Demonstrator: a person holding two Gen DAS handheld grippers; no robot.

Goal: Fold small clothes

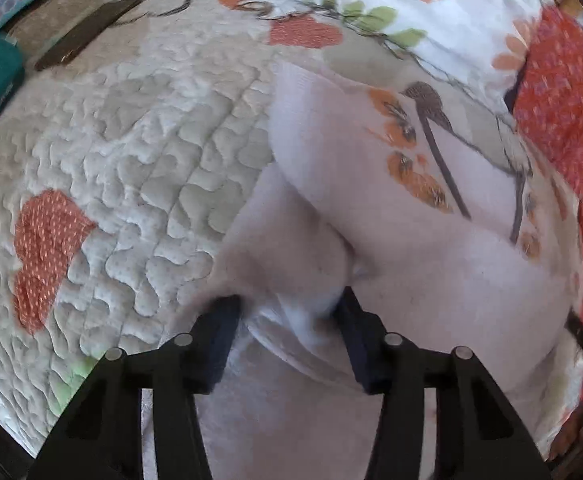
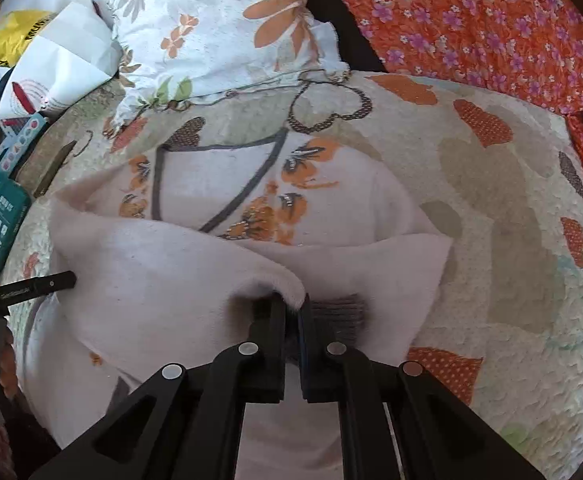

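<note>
Top (image 2: pixel 195 272): pale pink with orange flowers, lying mid-frame on the quilted bed (image 2: pixel 503 248).
Right gripper (image 2: pixel 291 312): pinched tight on a folded pink edge.
Left gripper (image 1: pixel 287 312): half open, fabric bunched between the fingers; grip unclear.

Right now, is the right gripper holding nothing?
No, the right gripper is pinched shut on a fold of the pale pink garment.

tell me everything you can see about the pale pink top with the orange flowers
The pale pink top looks like soft fleece, printed with orange flowers and dark grey outlines. It lies rumpled and partly folded over itself on the quilted bedspread. The right gripper pinches a raised fold; the left gripper has bunched cloth between its fingers.
</note>
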